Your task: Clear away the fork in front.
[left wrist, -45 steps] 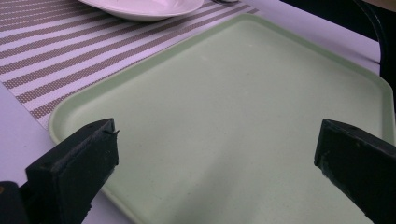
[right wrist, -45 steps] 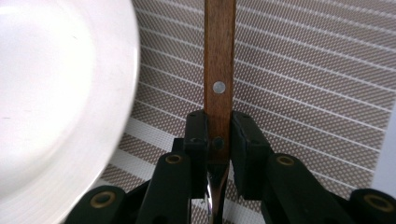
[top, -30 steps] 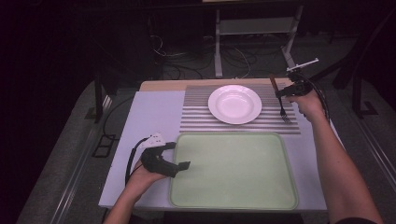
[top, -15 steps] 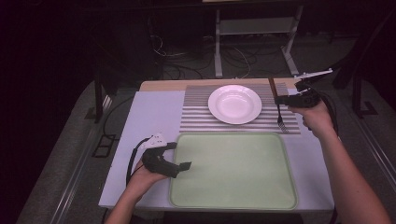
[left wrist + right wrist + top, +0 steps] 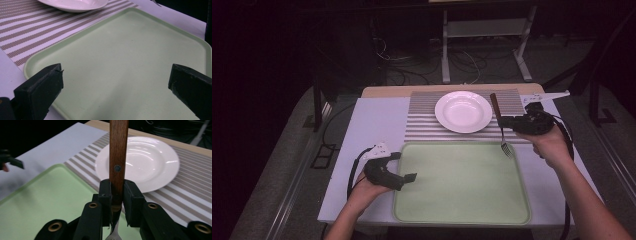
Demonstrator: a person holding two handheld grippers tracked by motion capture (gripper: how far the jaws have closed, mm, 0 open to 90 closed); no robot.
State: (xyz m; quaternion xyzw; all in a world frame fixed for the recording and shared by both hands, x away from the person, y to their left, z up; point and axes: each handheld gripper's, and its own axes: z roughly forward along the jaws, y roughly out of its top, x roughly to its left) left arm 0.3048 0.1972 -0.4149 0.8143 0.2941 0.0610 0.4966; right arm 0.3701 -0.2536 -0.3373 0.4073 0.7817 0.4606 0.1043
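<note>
R grip: clamped on fork, handle up, tines down
tray: just below tines
L grip: jaws wide, idle

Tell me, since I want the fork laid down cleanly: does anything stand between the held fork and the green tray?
Nothing visible does. The right gripper holds the fork tines down over the far right corner of the green tray, whose surface is bare; the white plate sits beyond on the striped mat.

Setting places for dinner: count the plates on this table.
1. The white plate sits on the striped placemat at the table's far side, beyond the green tray. None appears hidden.
</note>
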